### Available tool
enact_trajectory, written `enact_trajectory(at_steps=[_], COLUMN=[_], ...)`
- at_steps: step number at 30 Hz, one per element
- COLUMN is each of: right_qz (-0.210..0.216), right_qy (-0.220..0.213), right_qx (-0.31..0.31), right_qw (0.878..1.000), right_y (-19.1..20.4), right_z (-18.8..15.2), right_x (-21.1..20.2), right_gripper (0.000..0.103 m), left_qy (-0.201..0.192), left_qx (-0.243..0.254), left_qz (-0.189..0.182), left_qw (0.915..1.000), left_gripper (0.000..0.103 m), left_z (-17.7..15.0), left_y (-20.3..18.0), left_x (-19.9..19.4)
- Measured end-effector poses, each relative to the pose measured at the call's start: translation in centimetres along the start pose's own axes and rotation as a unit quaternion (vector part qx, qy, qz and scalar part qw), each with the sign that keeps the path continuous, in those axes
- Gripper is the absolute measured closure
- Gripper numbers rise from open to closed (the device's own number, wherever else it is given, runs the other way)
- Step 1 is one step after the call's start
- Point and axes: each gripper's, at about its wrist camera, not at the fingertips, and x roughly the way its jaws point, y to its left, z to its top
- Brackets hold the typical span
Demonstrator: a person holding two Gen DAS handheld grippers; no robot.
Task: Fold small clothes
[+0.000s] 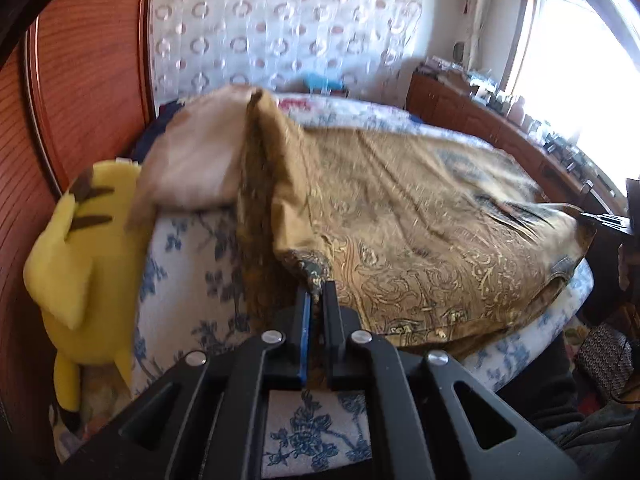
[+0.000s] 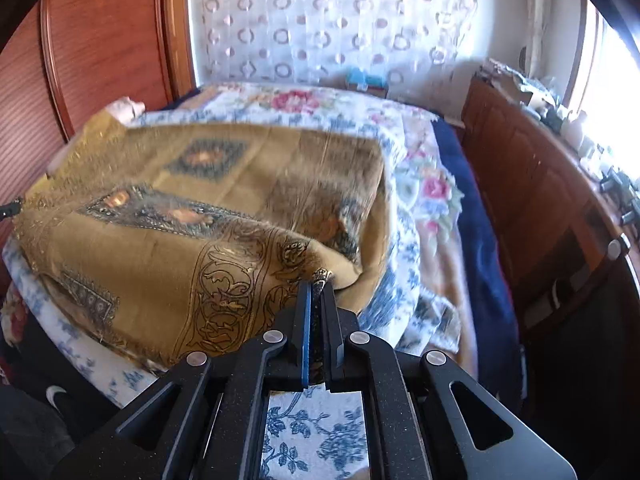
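Together, two hand-held grippers, left hand-held gripper (image 1: 315, 292) and right hand-held gripper (image 2: 317, 292), pinch one cloth (image 1: 420, 216)

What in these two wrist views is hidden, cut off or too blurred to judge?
- Left wrist: gold cloth far edge, blurred by motion.
- Left wrist: yellow plush toy, partly behind a beige cushion.
- Right wrist: cabinet clutter, washed out by window glare.
- Both: the person's hands, out of frame.

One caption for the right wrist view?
Right gripper jaws shut on mustard-gold patterned cloth over blue-floral white bedsheet.
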Motion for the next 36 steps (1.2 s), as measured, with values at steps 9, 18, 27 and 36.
enact_trajectory(at_steps=[9, 18, 27, 36], right_qz=[0.007, 0.008, 0.021, 0.012], right_qy=[-0.002, -0.013, -0.013, -0.029], right_qx=[-0.014, -0.021, -0.027, -0.027], right_qw=[1.0, 1.0, 0.999, 0.999], right_y=[1.2, 1.8, 2.7, 3.0], right_z=[-0.7, -0.7, -1.3, -1.2], right_x=[0.9, 0.3, 0.5, 0.0], right_gripper=[0.101, 0.099, 0.099, 0.099], left_qy=[0.028, 0.032, 0.037, 0.028], left_qx=[0.0, 0.014, -0.004, -0.017], left_qz=[0.012, 0.045, 0.054, 0.056], left_qw=[0.9995, 0.9984, 0.9978, 0.9979], left_gripper=[0.086, 0.079, 0.062, 0.058], left_z=[-1.1, -0.8, -0.4, -0.2], left_y=[0.4, 0.3, 1.7, 2.1], left_x=[1.7, 2.0, 3.4, 3.9])
